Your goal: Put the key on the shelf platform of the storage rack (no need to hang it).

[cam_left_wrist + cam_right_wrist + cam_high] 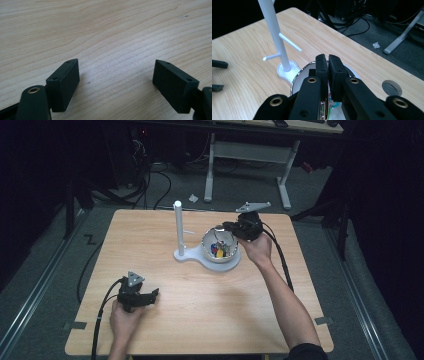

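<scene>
At the near left of the wooden table (200, 300), the left claw (150, 297) lies low over the bare wood, its jaws wide apart with nothing between them. Farther, near the middle, a white stand (179, 227) with side pegs rises upright from a white base. Just right of it, a shiny bowl (220, 245) holds small colourful things. The right claw (328, 65) hangs above the bowl, jaws almost closed; whether they hold anything I cannot tell.

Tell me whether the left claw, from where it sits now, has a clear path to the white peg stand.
Probably yes. The left claw rests open near the table's front edge, and bare tabletop lies between it and the white peg stand. The right claw is over the bowl, beside that path.
</scene>
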A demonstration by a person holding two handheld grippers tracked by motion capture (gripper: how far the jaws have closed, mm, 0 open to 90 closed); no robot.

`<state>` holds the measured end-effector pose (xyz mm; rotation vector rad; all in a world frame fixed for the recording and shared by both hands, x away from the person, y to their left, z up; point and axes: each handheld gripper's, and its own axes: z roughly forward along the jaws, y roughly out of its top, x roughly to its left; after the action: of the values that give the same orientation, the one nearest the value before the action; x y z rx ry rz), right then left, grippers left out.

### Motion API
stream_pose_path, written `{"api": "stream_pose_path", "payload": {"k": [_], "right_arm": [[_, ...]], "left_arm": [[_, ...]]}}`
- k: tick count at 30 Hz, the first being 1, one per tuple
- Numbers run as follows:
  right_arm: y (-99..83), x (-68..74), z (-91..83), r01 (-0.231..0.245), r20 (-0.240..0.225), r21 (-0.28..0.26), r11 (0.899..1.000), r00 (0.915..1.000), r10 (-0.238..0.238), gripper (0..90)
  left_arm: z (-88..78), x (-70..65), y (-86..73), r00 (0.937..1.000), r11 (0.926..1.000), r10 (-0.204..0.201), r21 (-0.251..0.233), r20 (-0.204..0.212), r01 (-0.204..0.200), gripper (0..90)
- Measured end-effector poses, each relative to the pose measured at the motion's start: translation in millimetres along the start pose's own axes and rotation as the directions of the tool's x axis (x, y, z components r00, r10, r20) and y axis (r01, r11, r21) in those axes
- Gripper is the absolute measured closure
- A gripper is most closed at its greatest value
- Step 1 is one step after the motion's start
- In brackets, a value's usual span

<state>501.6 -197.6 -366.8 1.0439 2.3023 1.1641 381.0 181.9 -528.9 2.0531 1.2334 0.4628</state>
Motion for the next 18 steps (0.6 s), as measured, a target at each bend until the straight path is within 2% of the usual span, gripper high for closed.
{"api": "stream_pose_path", "payload": {"k": [18], "right_arm": [[-15.9,0.6,13.0,-0.005,-0.021,0.048,0.999,0.9998,0.006,87.5]], "left_arm": [[0.0,0.0,0.0,1.0000,1.0000,0.000,0.000,0.000,0.000,22.0]]}}
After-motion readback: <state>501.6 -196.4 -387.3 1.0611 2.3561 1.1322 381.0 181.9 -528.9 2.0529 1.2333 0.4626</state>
